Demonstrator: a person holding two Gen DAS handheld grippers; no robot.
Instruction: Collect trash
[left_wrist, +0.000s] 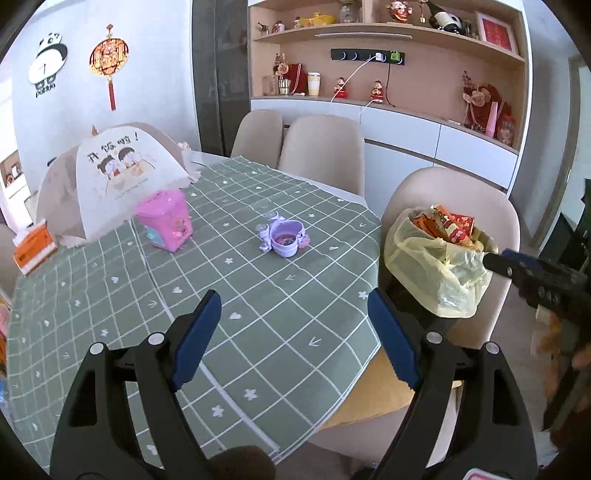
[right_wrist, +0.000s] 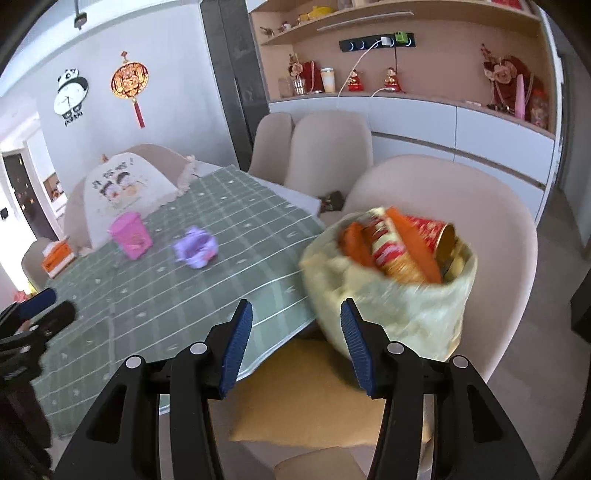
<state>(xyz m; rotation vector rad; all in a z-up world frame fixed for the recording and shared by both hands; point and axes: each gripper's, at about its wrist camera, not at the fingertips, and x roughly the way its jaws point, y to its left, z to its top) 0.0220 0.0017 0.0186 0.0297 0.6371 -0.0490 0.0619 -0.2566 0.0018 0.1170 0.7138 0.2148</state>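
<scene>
A pale yellow trash bag (left_wrist: 439, 269) full of red and orange snack wrappers and a tube can stands on a beige chair (left_wrist: 454, 195) beside the table; it also shows in the right wrist view (right_wrist: 399, 306). My left gripper (left_wrist: 295, 332) is open and empty above the table's near edge. My right gripper (right_wrist: 295, 343) is open and empty, just in front of the bag, left of its base. In the left wrist view the right gripper's fingertips (left_wrist: 496, 260) reach the bag's right rim.
A green checked tablecloth (left_wrist: 207, 295) covers the table. On it stand a pink box (left_wrist: 166, 221), a small purple toy pot (left_wrist: 284, 238), a mesh food cover (left_wrist: 122, 173) and an orange tissue box (left_wrist: 33, 251). More beige chairs (left_wrist: 321, 151) and a shelf unit stand behind.
</scene>
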